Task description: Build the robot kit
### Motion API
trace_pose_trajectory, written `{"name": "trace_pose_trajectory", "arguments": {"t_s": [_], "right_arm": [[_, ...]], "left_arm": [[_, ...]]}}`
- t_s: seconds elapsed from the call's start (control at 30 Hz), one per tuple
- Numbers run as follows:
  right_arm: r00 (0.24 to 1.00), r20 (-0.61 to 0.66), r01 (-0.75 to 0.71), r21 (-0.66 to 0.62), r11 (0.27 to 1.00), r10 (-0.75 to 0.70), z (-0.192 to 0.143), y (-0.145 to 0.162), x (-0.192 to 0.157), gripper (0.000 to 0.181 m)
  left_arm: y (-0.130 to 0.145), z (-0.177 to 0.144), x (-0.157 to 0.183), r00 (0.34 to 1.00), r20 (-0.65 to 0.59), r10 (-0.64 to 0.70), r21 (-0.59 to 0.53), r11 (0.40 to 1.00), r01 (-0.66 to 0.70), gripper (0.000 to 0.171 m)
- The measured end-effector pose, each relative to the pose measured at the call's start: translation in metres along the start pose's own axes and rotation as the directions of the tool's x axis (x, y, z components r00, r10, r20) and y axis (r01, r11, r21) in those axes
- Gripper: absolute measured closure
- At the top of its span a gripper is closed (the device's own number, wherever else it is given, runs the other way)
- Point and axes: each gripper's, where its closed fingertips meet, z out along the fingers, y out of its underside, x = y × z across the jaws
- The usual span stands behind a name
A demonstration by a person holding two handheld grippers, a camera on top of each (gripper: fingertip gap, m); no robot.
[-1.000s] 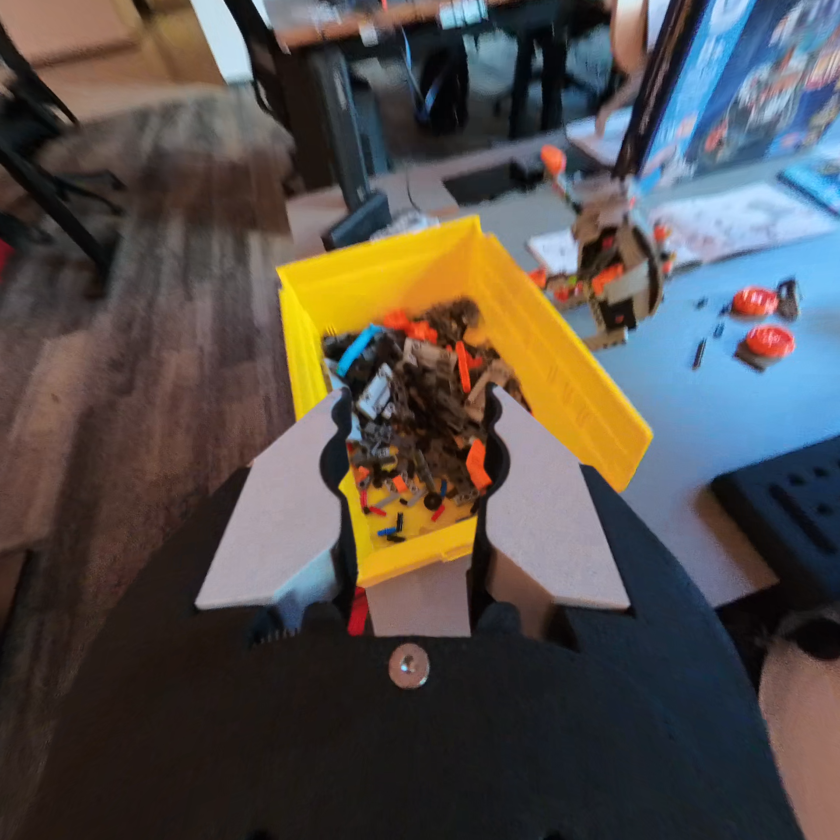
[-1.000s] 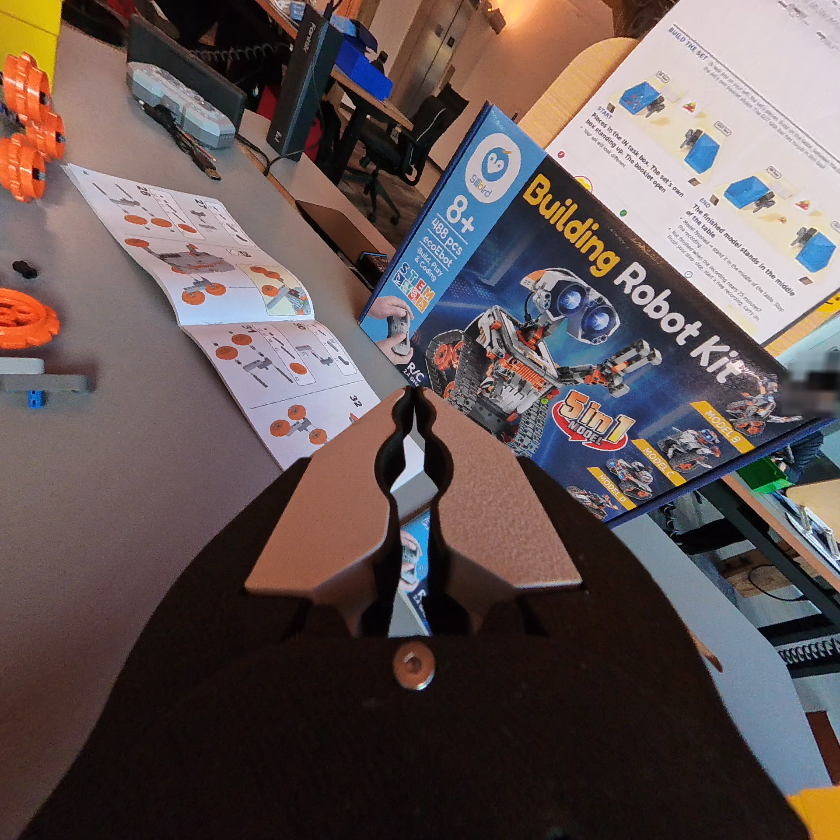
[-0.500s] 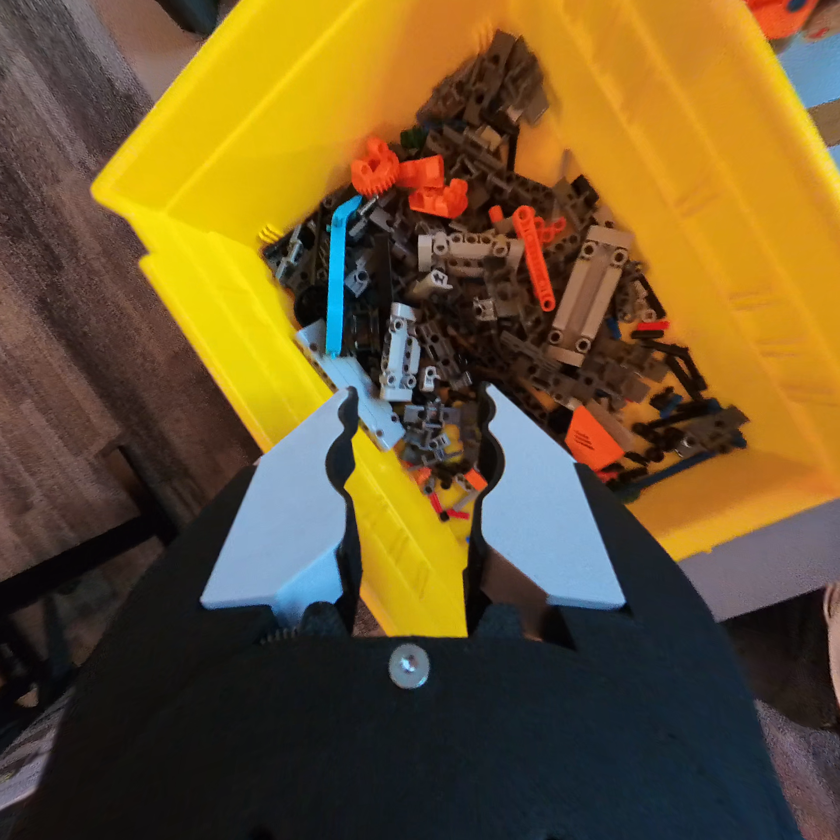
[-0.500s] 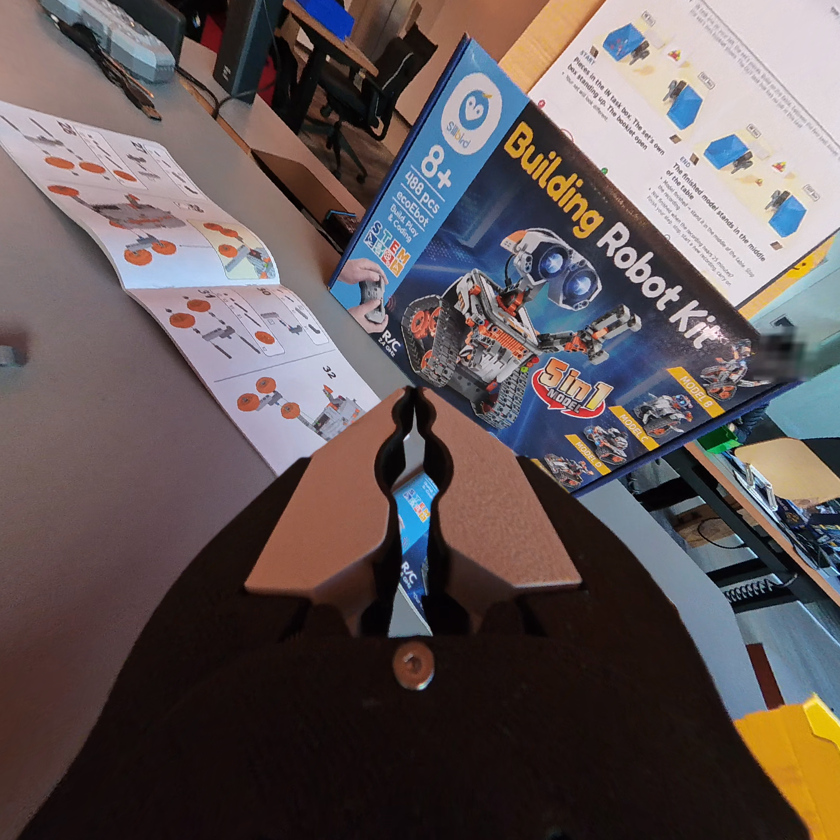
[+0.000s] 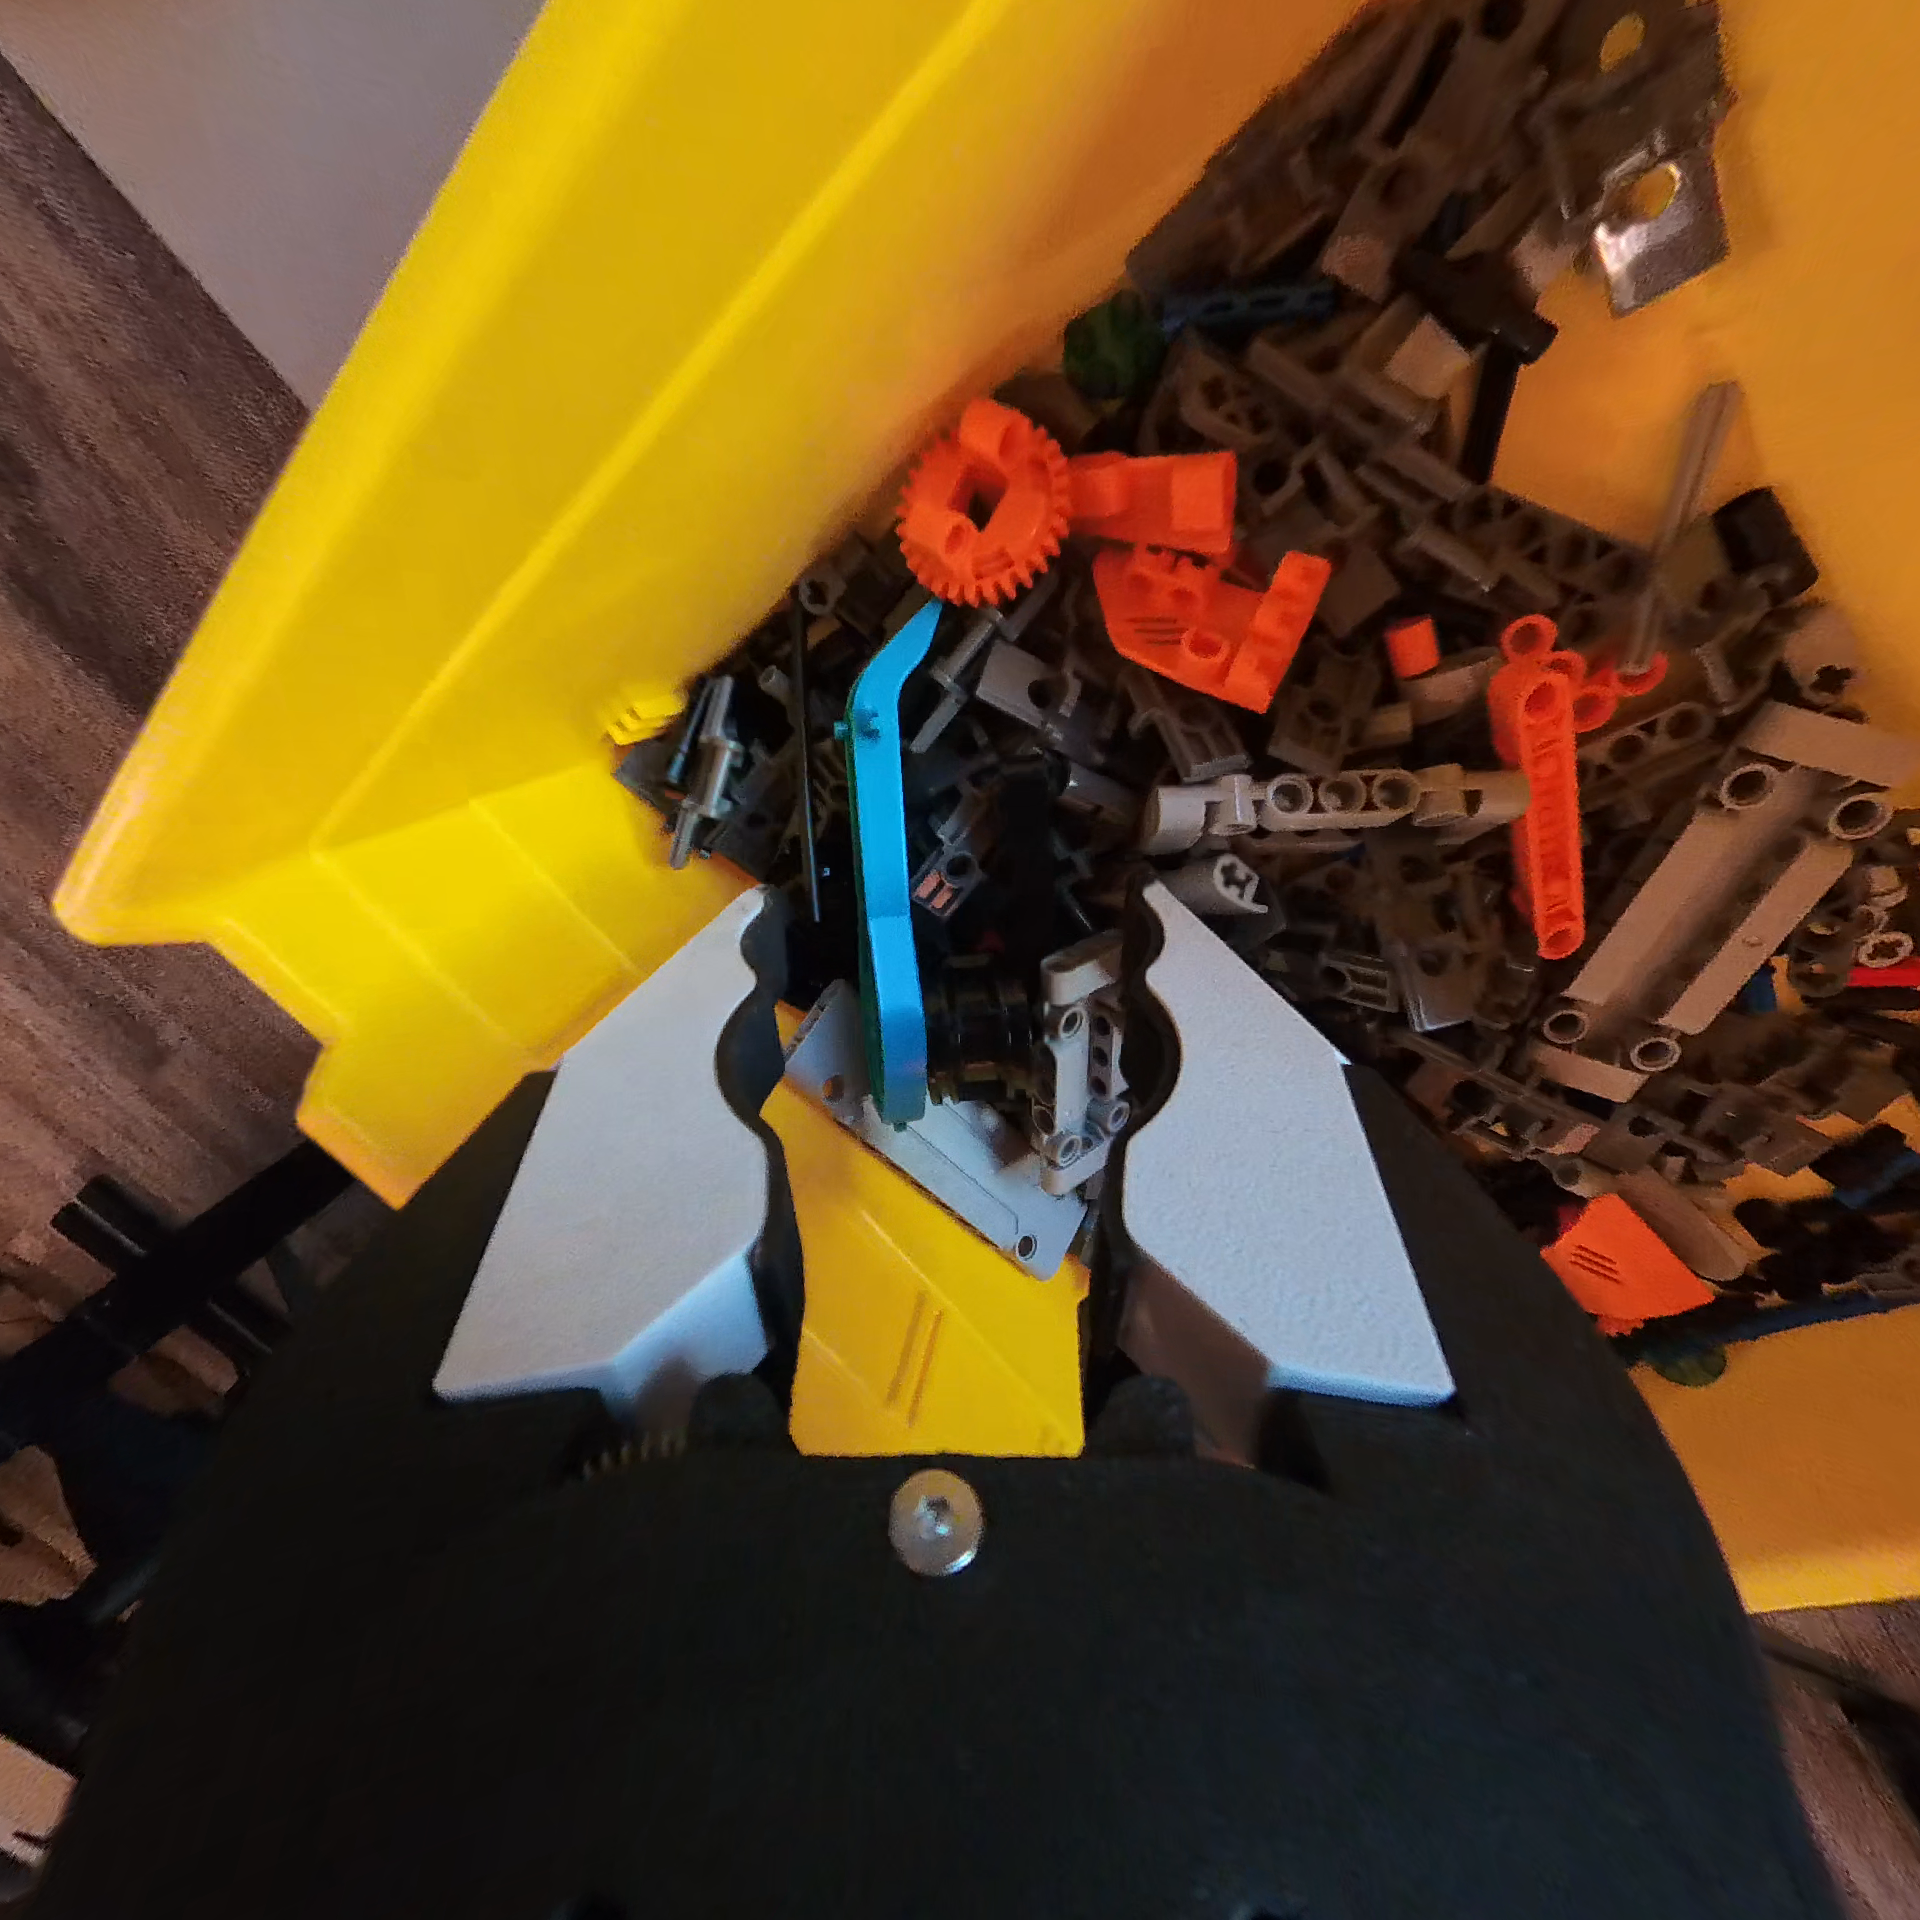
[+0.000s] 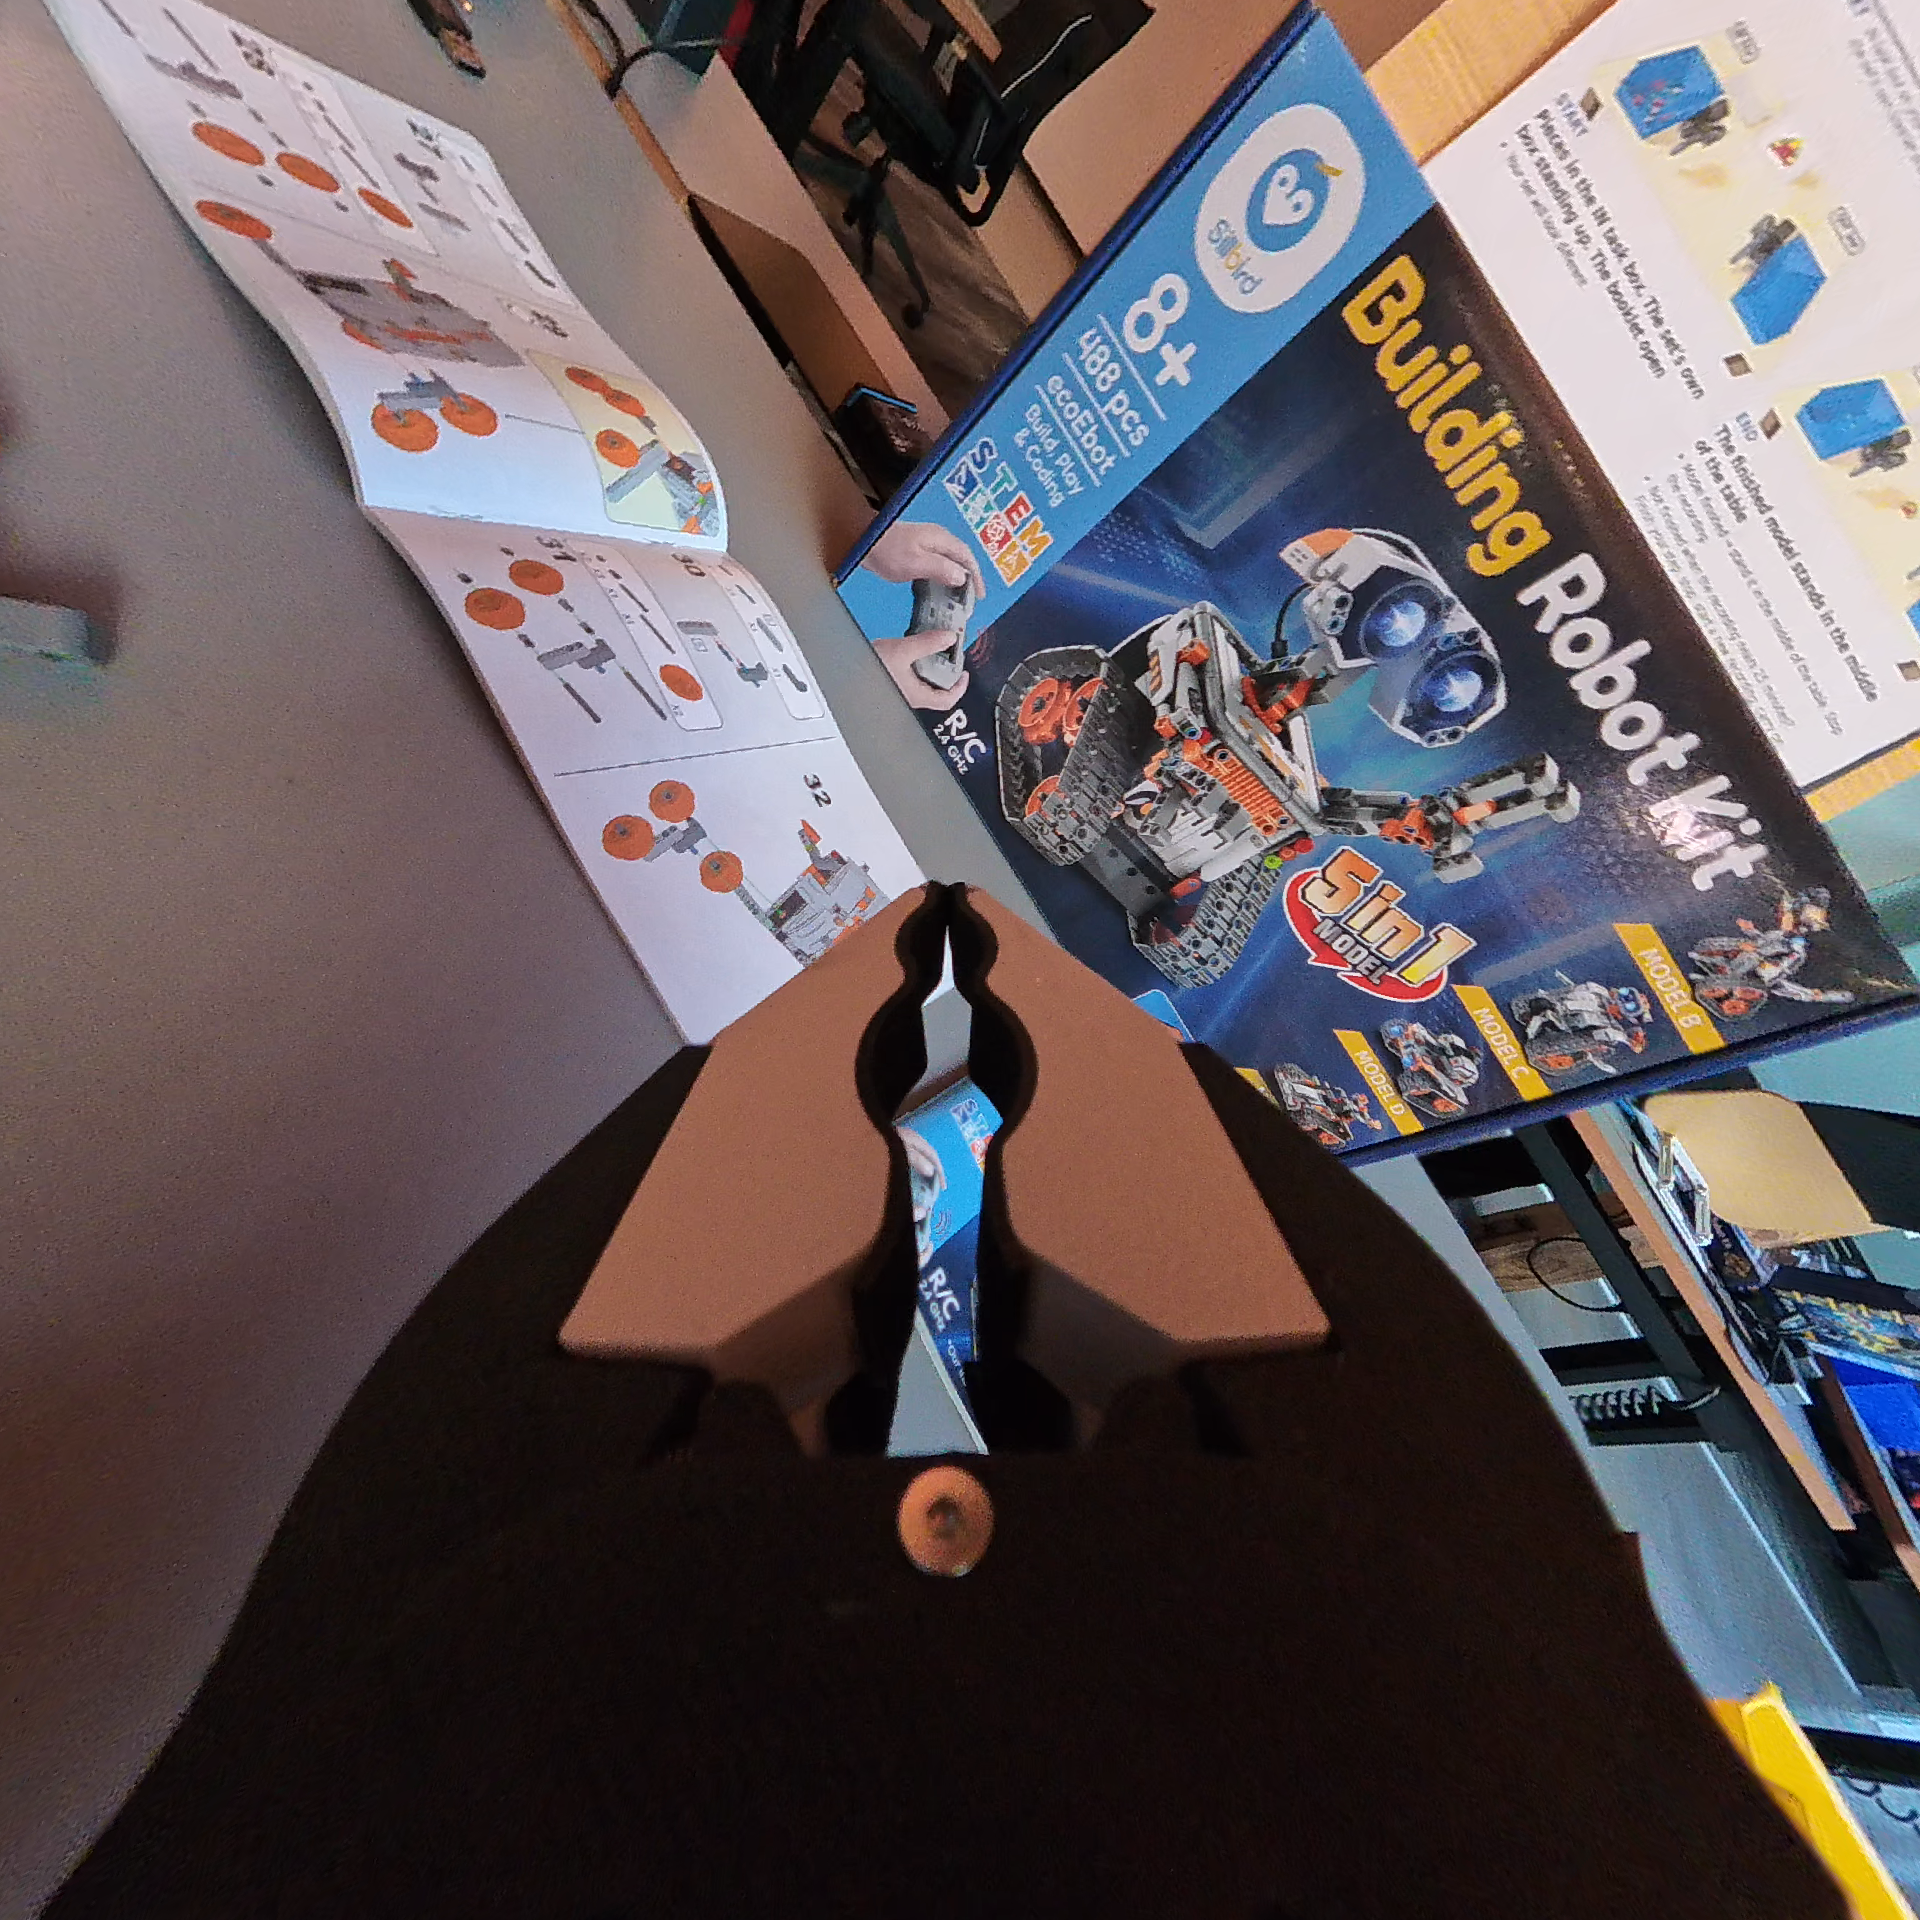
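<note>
In the left wrist view a yellow bin (image 5: 582,436) holds a heap of small building-kit parts, mostly dark grey, with an orange gear (image 5: 982,516), an orange beam (image 5: 1545,774) and a long light blue curved piece (image 5: 883,862). My left gripper (image 5: 951,909) is open and reaches into the bin's near corner. The blue piece, a black wheel (image 5: 977,1034) and a light grey connector (image 5: 1081,1070) lie between its fingers. My right gripper (image 6: 948,891) is shut and empty, held above a grey table (image 6: 260,935).
An open instruction booklet (image 6: 582,582) lies on the table ahead of the right gripper. A dark blue kit box (image 6: 1351,644) leans behind it, with a white printed sheet (image 6: 1745,312) farther back. Wood-look floor (image 5: 94,520) shows left of the bin. One gripper's finger ends stand about 60 cm off the other's.
My left gripper has moved down and forward into the bin, still open, close over the blue piece. My right gripper has drifted and tilted a little, still shut.
</note>
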Motion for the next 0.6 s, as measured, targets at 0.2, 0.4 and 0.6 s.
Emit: {"name": "trace_pose_trajectory", "arguments": {"t_s": [0.2, 0.4, 0.6], "right_arm": [[0.997, 0.031, 0.069, -0.016, 0.997, -0.069, 0.002, -0.003, -0.011, 0.181], [0.993, 0.042, 0.109, -0.007, 0.994, -0.109, 0.001, -0.008, -0.016, 0.181], [0.990, 0.047, 0.131, 0.008, 0.991, -0.131, -0.001, -0.014, -0.019, 0.181]], "left_arm": [[0.012, 0.000, 0.010, 0.994, -0.008, 0.110, -0.082, 0.991, -0.110, 0.133], [0.030, -0.005, 0.022, 0.995, -0.040, 0.089, -0.150, 0.984, -0.095, 0.135], [0.066, -0.021, 0.045, 0.991, -0.132, 0.034, -0.203, 0.977, -0.060, 0.144]]}}
